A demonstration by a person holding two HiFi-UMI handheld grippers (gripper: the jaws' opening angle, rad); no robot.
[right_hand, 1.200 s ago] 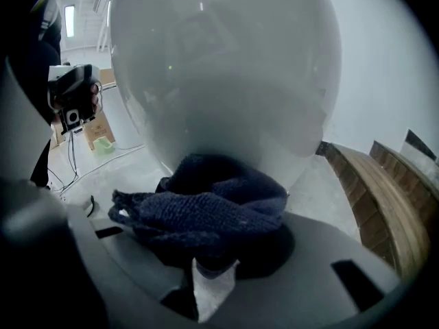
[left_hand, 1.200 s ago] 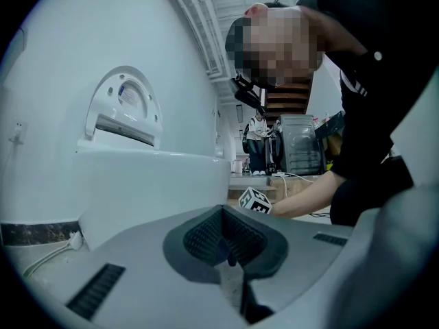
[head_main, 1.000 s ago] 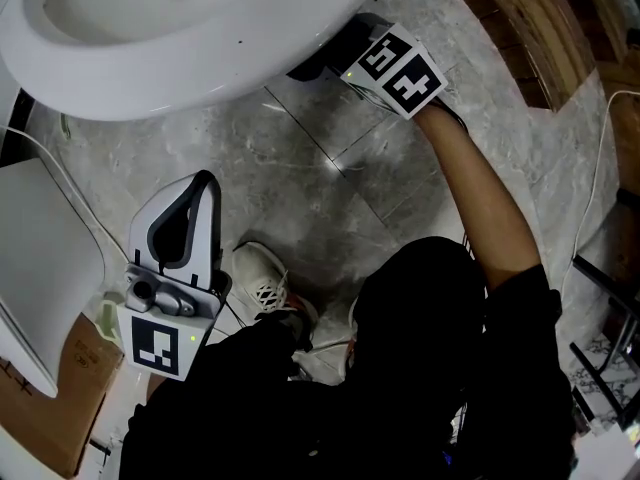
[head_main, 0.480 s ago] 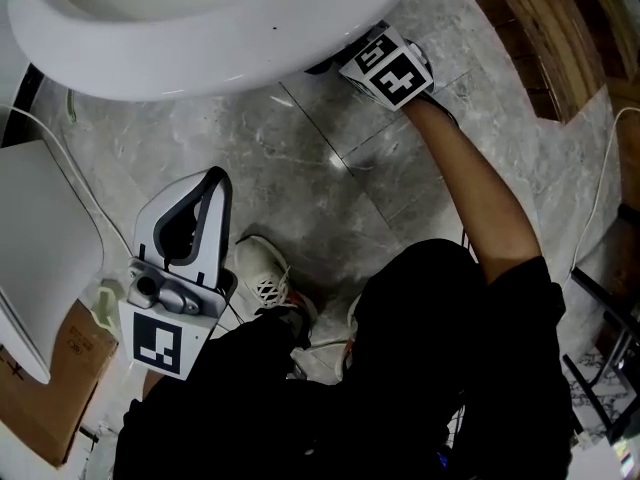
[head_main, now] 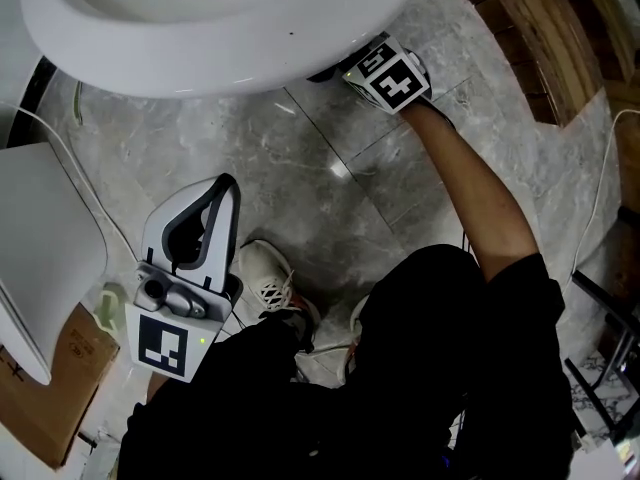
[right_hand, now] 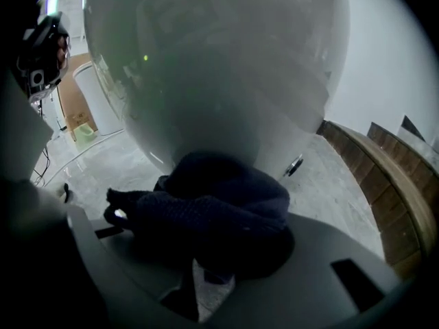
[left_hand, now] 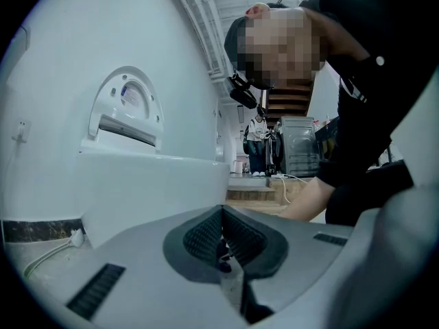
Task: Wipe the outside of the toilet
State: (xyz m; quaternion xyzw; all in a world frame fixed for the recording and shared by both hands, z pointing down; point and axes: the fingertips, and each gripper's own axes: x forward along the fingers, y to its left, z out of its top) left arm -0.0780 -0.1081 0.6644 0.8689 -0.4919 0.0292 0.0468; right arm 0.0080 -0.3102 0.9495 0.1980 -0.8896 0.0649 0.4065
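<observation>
Right gripper [right_hand: 206, 279]: jaws clamped on a dark cloth [right_hand: 212, 211]. The wad bulges out past the tips and hides them.
Left gripper [left_hand: 221, 242]: jaws closed together with nothing between them. It is held low beside the person's shoe [head_main: 265, 273], tips pointing toward the toilet, and is idle.
Cloth: its front edge appears pressed to the curved lower wall of the bowl. Contact looks likely from the right gripper view but is not certain.
Toilet [right_hand: 219, 67]: directly ahead of the right jaws and fills that view. The wall curves away to both sides and up under the rim. In the head view the rim overhangs the right gripper's tips, so the gripper is working under the overhang, close above the floor [head_main: 300, 168].
Key relation: the bowl wall faces the cloth, and its curve runs sideways around the base.
Nearer arm: the right, at the bowl. The left is well apart from it.
Judgement: the next stroke should follow the curve sideways with the cloth kept pushed forward.
Risk: the bare jaw edge could rub the porcelain if the wad slips back.
Far: a wooden step [head_main: 540, 38] lies beyond, on the right.
</observation>
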